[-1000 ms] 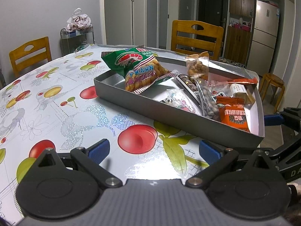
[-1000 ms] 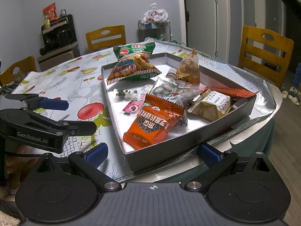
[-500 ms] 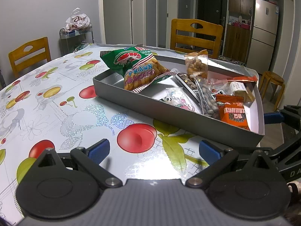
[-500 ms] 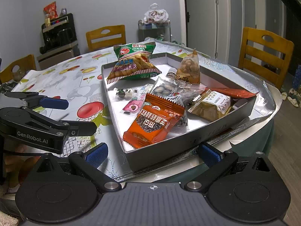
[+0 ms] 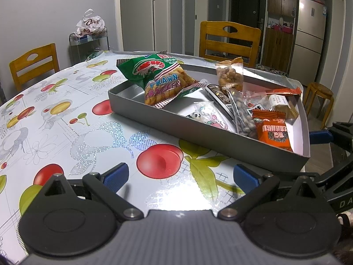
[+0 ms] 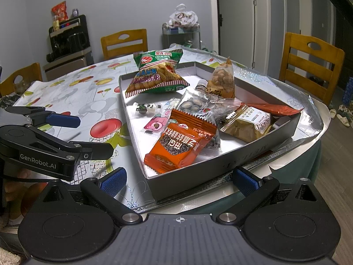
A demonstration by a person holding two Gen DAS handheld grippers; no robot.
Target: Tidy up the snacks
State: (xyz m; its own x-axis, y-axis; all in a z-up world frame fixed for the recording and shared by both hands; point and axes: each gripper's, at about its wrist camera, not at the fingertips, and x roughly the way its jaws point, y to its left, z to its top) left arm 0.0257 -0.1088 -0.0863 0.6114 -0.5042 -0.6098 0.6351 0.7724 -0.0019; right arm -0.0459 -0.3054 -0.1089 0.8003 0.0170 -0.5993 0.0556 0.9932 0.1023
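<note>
A grey tray [image 6: 253,154] on the table's near right held mixed snacks: a green prawn-cracker bag [image 6: 156,75] far, an orange packet [image 6: 178,145] near. Left gripper [image 5: 179,176] and right gripper [image 6: 179,178] hovered spread apart, empty.

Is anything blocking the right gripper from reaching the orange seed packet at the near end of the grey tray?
Only the near wall of the shallow grey tray stands between the open right gripper and the orange seed packet. The packet lies on top, its far edge over a clear nut bag. Coming from above looks unobstructed.
</note>
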